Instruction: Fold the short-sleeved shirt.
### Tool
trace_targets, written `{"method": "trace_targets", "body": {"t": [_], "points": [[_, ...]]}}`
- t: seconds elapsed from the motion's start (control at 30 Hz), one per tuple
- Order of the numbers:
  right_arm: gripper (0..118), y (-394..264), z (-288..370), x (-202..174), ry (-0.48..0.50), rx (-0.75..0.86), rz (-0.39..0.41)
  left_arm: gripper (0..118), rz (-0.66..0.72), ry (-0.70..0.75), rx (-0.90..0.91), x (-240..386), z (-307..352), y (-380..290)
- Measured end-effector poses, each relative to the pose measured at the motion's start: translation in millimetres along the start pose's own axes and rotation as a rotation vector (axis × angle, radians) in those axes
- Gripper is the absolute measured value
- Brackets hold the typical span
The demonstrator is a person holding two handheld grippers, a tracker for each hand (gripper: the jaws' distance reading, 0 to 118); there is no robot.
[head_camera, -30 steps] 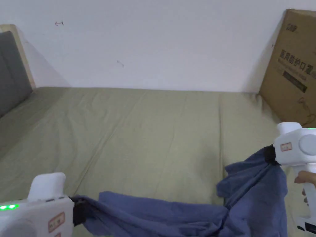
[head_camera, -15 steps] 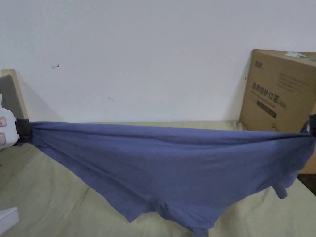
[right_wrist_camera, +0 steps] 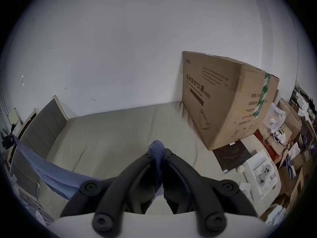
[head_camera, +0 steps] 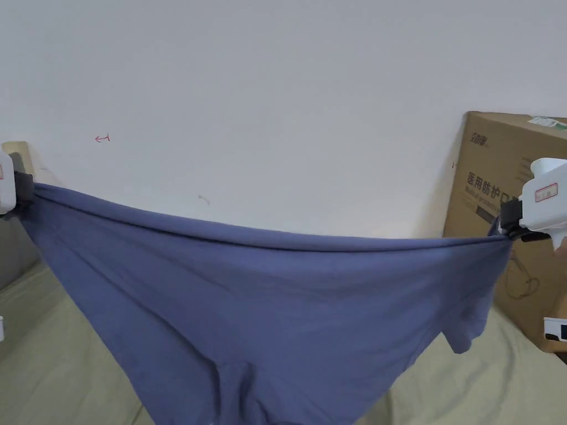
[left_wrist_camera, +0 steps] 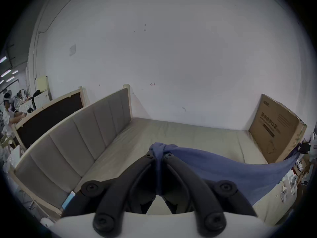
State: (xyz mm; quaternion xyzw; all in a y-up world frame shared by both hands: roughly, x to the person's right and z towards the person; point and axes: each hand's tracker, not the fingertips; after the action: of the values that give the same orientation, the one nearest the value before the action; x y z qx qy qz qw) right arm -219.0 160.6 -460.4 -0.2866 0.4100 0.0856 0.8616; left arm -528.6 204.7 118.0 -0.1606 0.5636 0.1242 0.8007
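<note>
A blue short-sleeved shirt (head_camera: pixel 266 310) hangs spread in the air above the bed, stretched between both grippers. My left gripper (head_camera: pixel 25 191) is shut on its left top corner at the picture's left edge. My right gripper (head_camera: pixel 506 224) is shut on the right top corner. A sleeve (head_camera: pixel 462 332) dangles at the lower right. In the left gripper view the cloth (left_wrist_camera: pixel 160 151) is bunched between the black jaws of the left gripper (left_wrist_camera: pixel 159 155). In the right gripper view a wad of the shirt (right_wrist_camera: pixel 157 149) sits pinched at the right gripper (right_wrist_camera: pixel 157 154).
The bed (head_camera: pixel 50 359) has an olive-green sheet and stands against a white wall. A large cardboard box (head_camera: pixel 498 182) stands at the bed's right end. A padded grey headboard (left_wrist_camera: pixel 85 135) borders the left end. Boxes and clutter (right_wrist_camera: pixel 283 147) lie beyond the right side.
Both grippers rose with the shirt, lifting it off the bed until it hangs spread in the air. The head camera tilted up meanwhile.
</note>
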Motion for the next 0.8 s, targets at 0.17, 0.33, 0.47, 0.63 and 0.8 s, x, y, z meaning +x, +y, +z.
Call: {"method": "trace_targets", "body": {"t": [0.17, 0.33, 0.47, 0.63, 0.8], "points": [[7, 31, -24, -27, 0.029, 0.034, -0.024, 4, -0.014, 0.029, 0.061, -6, -38, 33], [7, 43, -53, -44, 0.035, 0.050, -0.009, 4, -0.009, 0.048, 0.084, -11, -73, 32], [7, 14, -88, -48, 0.068, -0.015, -0.019, 4, -0.018, 0.080, 0.069, -17, -100, 1], [7, -61, -142, -43, 0.057, -0.189, -0.030, 4, -0.031, 0.093, -0.096, -25, -130, -68], [7, -147, -167, -29, 0.095, -0.351, -0.095, 4, -0.054, 0.122, -0.228, -37, -128, -151]]}}
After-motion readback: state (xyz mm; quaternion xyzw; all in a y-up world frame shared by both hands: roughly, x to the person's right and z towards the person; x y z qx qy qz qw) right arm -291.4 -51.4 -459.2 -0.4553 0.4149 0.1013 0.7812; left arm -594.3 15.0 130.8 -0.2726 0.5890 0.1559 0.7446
